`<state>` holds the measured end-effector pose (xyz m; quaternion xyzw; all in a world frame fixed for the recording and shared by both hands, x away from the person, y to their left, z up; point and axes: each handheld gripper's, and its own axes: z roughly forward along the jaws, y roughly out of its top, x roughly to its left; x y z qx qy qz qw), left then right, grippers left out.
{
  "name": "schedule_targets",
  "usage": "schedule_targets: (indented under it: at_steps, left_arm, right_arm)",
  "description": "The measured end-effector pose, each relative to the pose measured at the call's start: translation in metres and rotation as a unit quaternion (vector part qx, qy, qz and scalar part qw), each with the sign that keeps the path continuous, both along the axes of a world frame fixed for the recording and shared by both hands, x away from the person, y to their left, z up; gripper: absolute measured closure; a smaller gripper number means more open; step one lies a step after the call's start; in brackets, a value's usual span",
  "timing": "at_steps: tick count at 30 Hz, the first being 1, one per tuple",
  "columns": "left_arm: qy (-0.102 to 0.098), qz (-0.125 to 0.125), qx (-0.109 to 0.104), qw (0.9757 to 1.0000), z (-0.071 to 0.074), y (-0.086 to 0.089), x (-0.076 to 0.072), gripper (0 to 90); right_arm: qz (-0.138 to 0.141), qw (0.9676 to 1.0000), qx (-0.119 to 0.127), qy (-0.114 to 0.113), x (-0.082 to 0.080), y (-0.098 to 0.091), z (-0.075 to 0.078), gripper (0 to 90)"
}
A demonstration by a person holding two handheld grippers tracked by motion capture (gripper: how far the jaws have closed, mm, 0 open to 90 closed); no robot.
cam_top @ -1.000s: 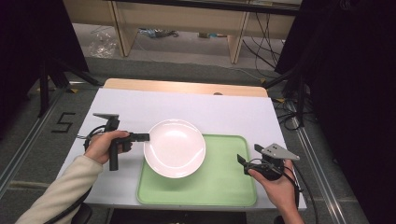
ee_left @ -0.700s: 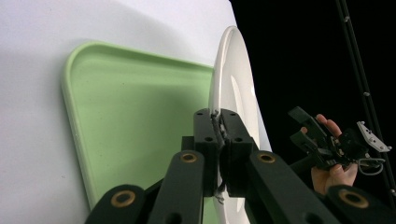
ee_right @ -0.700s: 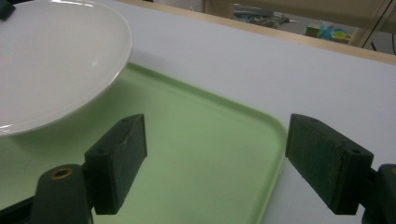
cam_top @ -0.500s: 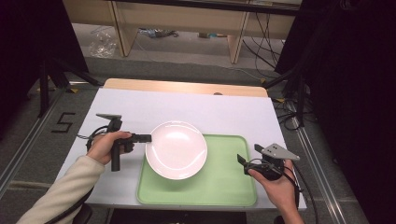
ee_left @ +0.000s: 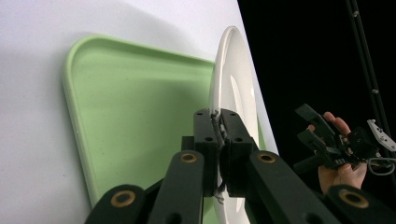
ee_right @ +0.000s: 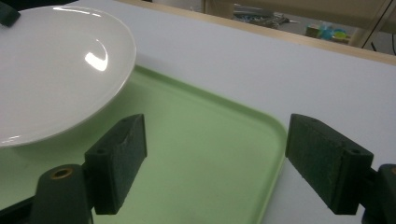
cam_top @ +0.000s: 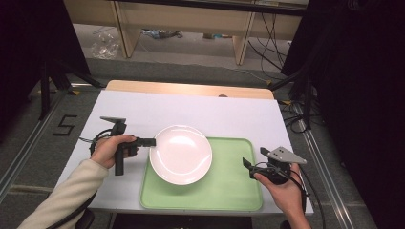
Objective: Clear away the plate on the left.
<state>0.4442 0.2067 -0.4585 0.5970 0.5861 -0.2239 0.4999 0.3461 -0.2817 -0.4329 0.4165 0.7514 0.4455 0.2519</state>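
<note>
The likely failure is the white plate (cam_top: 180, 154) pivoting or slipping out, since the left gripper (ee_left: 219, 140) pinches only its thin rim between closed jaws, the plate hanging beyond them over the green tray (cam_top: 224, 191). The right gripper (ee_right: 215, 163) gapes wide, empty, tray between its jaws.

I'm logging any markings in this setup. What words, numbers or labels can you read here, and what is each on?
"5": dark digit marked on the grey floor left of the table.
Nothing readable on the plate, the green tray or either gripper.
</note>
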Motion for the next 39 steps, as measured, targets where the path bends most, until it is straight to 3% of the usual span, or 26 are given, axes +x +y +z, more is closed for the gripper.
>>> schedule_targets:
  at_steps: [1, 7, 8, 14, 15, 18, 21, 23, 29, 31, 33, 38, 39]
  left_arm:
    - [-0.001, -0.002, 0.002, 1.0000, 0.000, 0.000, 0.000, 86.1]
    - [0.004, 0.003, 0.003, 1.0000, -0.001, -0.002, 0.000, 86.0]
    - [0.004, 0.001, 0.004, 1.0000, -0.002, -0.002, 0.000, 86.0]
    - [0.009, -0.001, 0.009, 0.9999, -0.005, -0.004, -0.001, 85.8]
    - [0.009, -0.002, 0.012, 0.9999, -0.006, -0.004, -0.001, 85.7]
    - [0.014, -0.003, 0.013, 0.9998, -0.007, -0.004, 0.000, 85.4]
    - [0.015, -0.007, 0.016, 0.9997, -0.008, -0.004, 0.000, 85.3]
    - [0.018, -0.006, 0.016, 0.9997, -0.009, -0.005, 0.000, 85.2]
    - [0.024, 0.000, 0.023, 0.9994, -0.012, -0.004, 0.000, 85.0]
    - [0.019, 0.001, 0.031, 0.9994, -0.013, -0.003, 0.000, 85.2]
    - [0.020, 0.002, 0.035, 0.9992, -0.013, -0.002, 0.000, 85.3]
    - [0.023, 0.005, 0.048, 0.9986, -0.013, -0.002, 0.000, 85.9]
    - [0.002, -0.006, 0.056, 0.9984, -0.015, 0.000, 0.002, 86.0]
  right_arm:
    - [0.002, 0.9999, 0.011, -0.006, 0.001, 0.001, -0.002, 21.4]
    - [0.000, 1.0000, 0.000, 0.000, 0.000, 0.000, 0.000, 21.4]
    - [0.002, 0.9999, 0.010, -0.007, 0.001, 0.001, -0.002, 21.4]
    - [0.002, 0.9999, 0.010, -0.006, 0.001, 0.001, -0.002, 21.4]
    - [0.000, 1.0000, 0.000, 0.001, 0.000, 0.000, 0.000, 21.4]
    - [0.003, 0.9999, 0.010, -0.006, 0.001, 0.001, -0.002, 21.4]
    - [0.000, 1.0000, 0.000, 0.000, 0.000, 0.000, 0.000, 21.4]
    - [0.003, 0.9999, 0.010, -0.006, 0.001, 0.001, -0.002, 21.4]
    - [0.003, 0.9999, 0.010, -0.006, 0.001, 0.001, -0.002, 21.4]
    - [0.001, 1.0000, -0.001, 0.000, 0.000, 0.000, 0.000, 21.4]
    - [0.003, 0.9999, 0.010, -0.006, 0.001, 0.001, -0.002, 21.4]
    - [0.002, 1.0000, 0.003, 0.001, 0.000, 0.001, 0.000, 21.4]
    - [0.002, 1.0000, 0.001, -0.001, 0.000, 0.001, -0.001, 21.3]
